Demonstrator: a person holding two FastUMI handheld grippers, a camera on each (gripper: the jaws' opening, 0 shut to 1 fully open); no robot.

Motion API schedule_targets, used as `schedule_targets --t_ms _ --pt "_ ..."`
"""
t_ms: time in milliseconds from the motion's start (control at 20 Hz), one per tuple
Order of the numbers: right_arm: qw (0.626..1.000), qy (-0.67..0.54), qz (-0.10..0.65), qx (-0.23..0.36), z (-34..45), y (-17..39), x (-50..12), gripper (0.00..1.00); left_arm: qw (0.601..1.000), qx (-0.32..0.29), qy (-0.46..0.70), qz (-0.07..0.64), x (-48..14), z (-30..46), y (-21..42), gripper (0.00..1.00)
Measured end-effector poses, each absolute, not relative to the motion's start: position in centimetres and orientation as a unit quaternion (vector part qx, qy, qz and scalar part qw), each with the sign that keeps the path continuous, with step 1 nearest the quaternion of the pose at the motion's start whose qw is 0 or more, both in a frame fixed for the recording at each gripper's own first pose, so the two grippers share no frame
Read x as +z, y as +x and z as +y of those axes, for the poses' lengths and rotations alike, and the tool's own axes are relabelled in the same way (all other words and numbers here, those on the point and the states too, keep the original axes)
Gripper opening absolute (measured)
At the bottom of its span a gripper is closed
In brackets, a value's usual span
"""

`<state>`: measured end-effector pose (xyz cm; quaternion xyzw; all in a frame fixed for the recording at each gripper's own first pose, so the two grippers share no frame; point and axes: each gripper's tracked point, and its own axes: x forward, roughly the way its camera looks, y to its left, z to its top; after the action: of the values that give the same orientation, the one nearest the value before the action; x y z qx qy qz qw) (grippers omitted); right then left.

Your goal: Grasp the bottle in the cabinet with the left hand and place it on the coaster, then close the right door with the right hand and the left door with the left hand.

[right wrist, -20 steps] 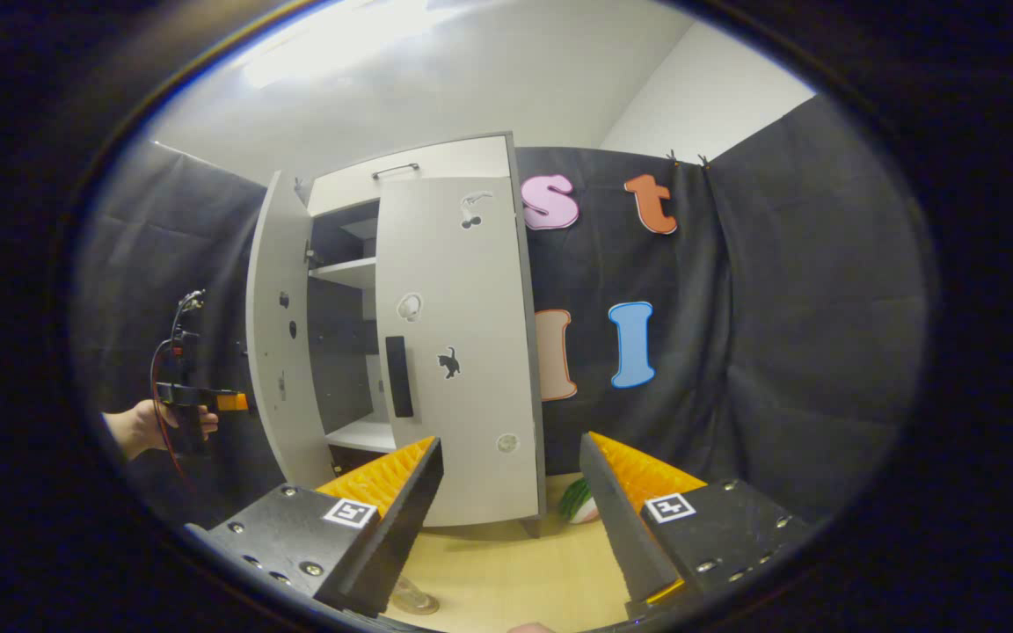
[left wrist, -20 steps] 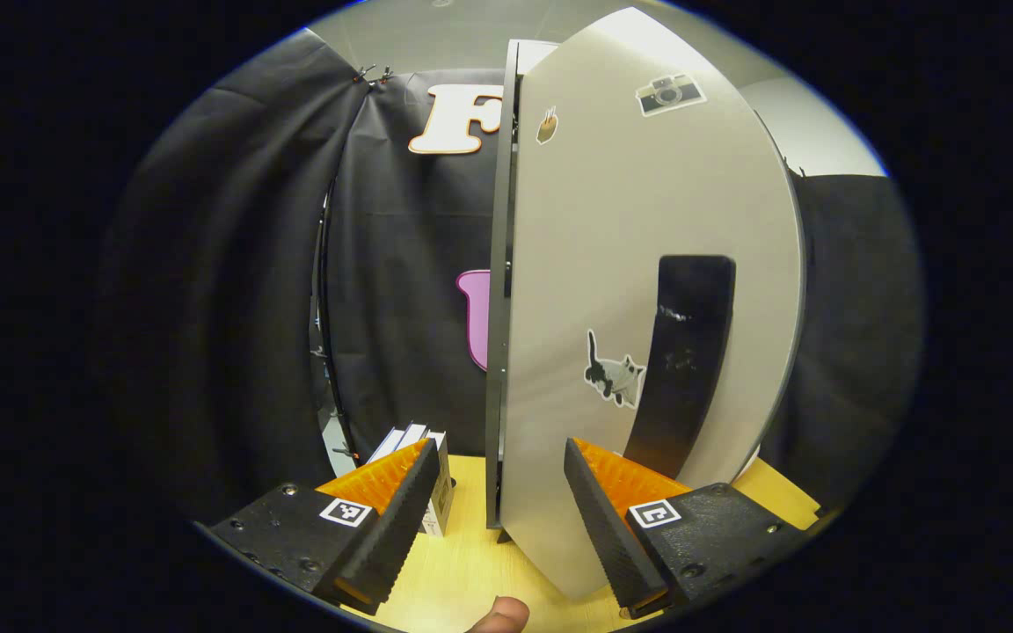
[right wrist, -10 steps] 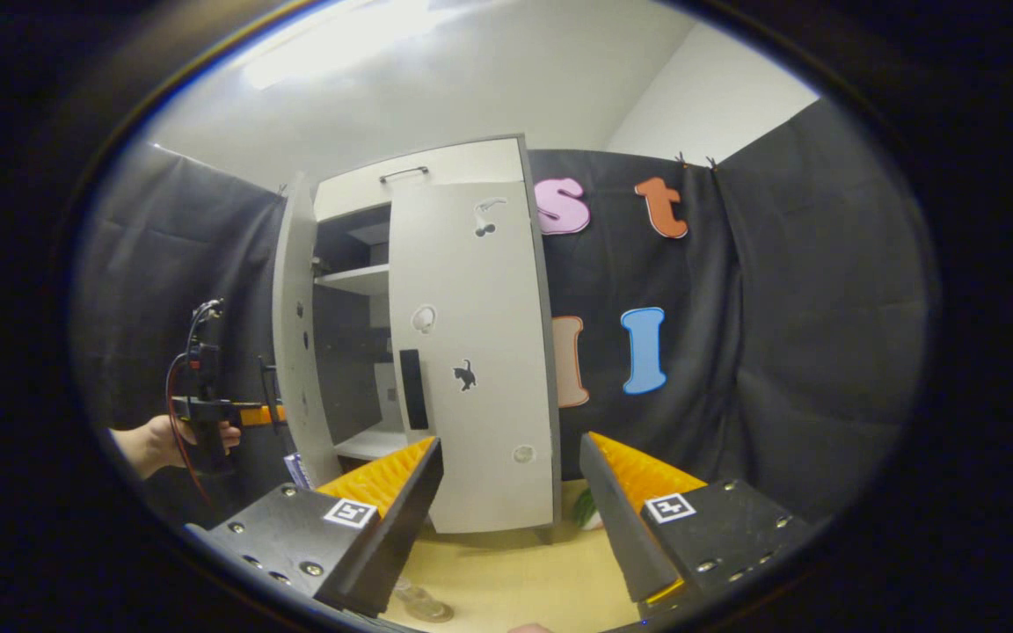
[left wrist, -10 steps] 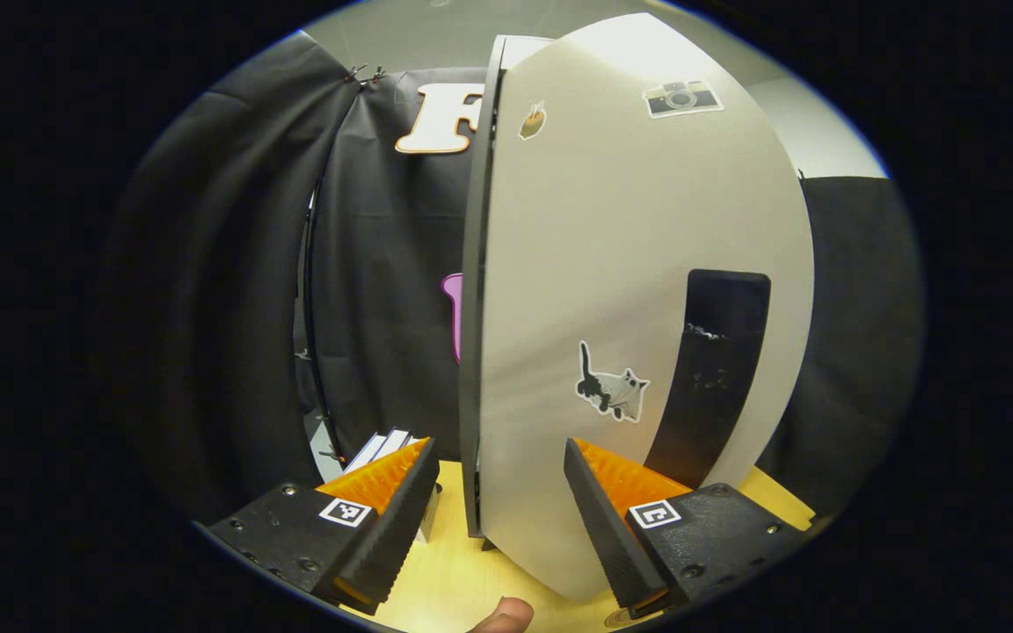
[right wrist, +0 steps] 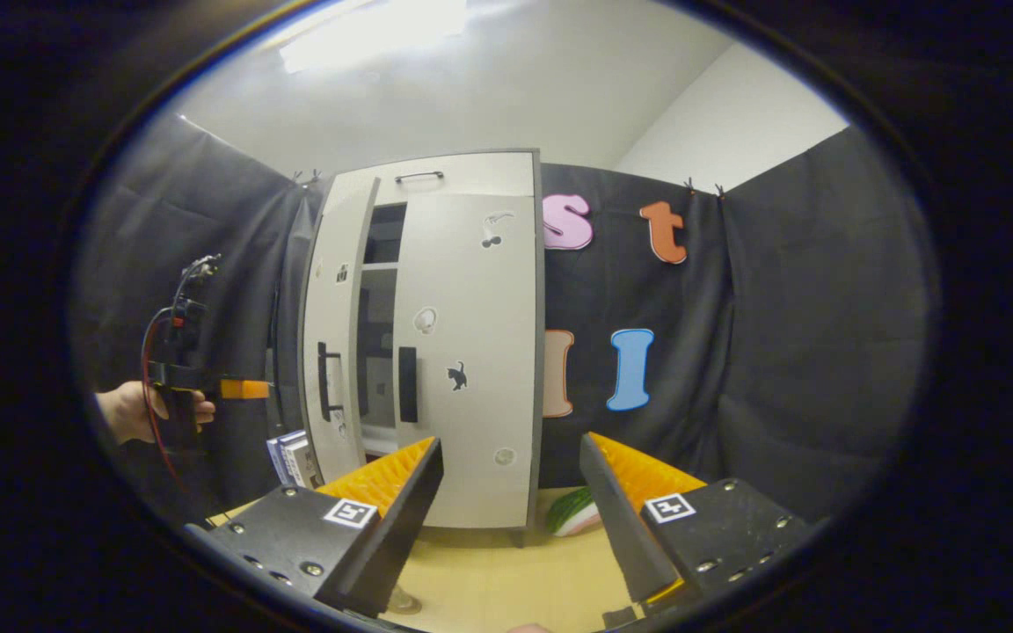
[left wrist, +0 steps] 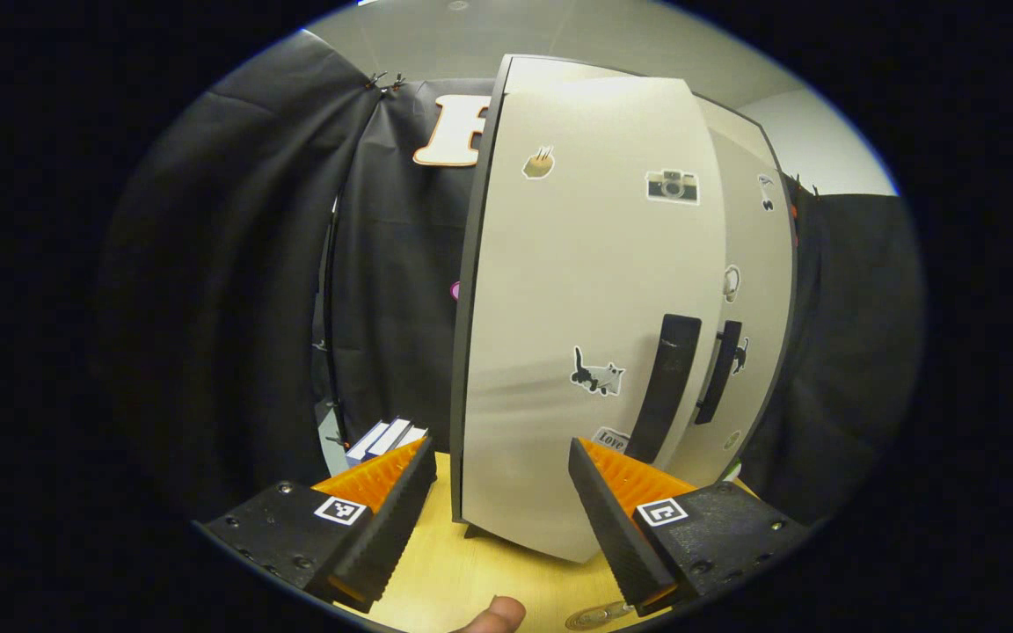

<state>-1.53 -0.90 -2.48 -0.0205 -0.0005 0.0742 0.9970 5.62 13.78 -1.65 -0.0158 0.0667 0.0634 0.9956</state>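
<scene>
Fingers (left wrist: 612, 519) apart before sticker-dotted left door (left wrist: 586, 299)

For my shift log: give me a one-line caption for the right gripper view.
Right door shut, left door ajar beside the left gripper; right gripper open.

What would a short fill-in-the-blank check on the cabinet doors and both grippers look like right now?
1. The left door is nearly closed, with a narrow ___ left beside the right door.
2. The right gripper is ___ and holds nothing.
3. The sticker beside the left door's handle shows a ___.
4. The left gripper has its fingers ___.

Missing words: gap; open; cat; open
</scene>
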Motion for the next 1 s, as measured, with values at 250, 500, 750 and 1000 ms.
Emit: schedule_targets --t_ms 250,500,750,1000 --pt "0.995 -0.007 -0.031 0.094 1.6 -1.3 -0.6 0.95 0.996 0.077 -0.007 0.035 1.0 12.4 3.3 0.96" --pt "0.993 -0.003 -0.047 0.108 3.3 -1.2 -0.2 0.95 0.998 0.051 -0.017 0.016 3.1 10.1 2.6 0.94" --pt "0.996 -0.01 -0.021 0.091 3.7 -1.0 -1.8 0.95 1.0 0.018 0.0 0.023 2.2 8.3 1.7 0.97" --pt "0.997 -0.014 -0.014 0.074 2.9 -2.1 -1.8 0.92 0.999 -0.014 0.005 0.036 0.4 6.9 2.0 0.96"
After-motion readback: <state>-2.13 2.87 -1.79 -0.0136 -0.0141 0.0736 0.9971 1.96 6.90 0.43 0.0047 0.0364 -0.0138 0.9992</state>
